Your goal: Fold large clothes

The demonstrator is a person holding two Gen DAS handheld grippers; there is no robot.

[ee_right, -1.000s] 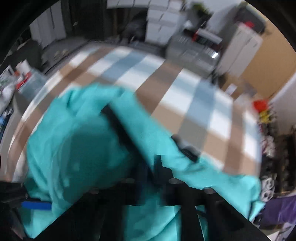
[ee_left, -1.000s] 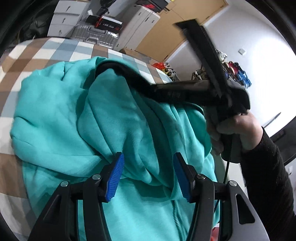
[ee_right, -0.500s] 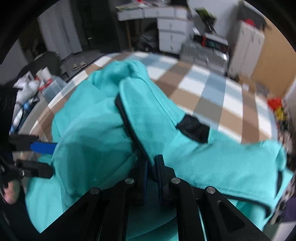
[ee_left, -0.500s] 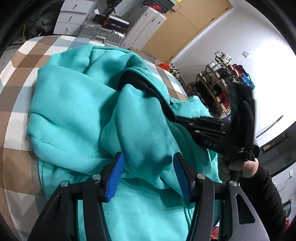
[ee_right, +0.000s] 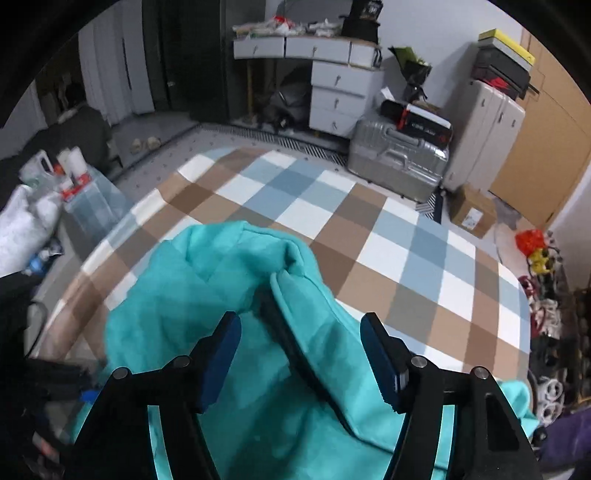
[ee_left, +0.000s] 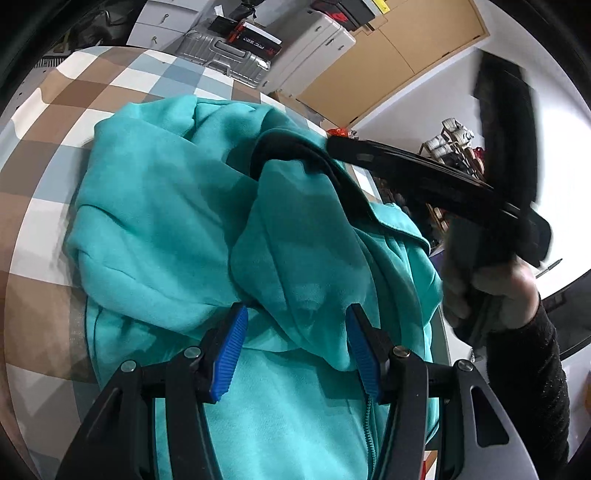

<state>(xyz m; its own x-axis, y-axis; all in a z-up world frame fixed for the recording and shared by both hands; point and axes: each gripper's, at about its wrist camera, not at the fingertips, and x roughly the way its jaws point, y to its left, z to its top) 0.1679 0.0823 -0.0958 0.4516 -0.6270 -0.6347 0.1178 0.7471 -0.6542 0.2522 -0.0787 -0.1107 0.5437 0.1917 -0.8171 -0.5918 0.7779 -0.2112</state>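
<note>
My right gripper has just sprung wide, the teal hoodie lying loose between its pads. My left gripper stands half-open over the bunched fabric, gripping nothing. I should re-grip a clean edge and pull it flat before folding.

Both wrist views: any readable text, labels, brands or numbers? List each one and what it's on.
No text reads with certainty.
Black and red box on the silver suitcase: white lettering, too small and tilted to read.
Same box in the right wrist view: pale print, blurred.
Cardboard box on the floor: white label, print too small.
Teal hoodie, checked cover: no text visible.
</note>
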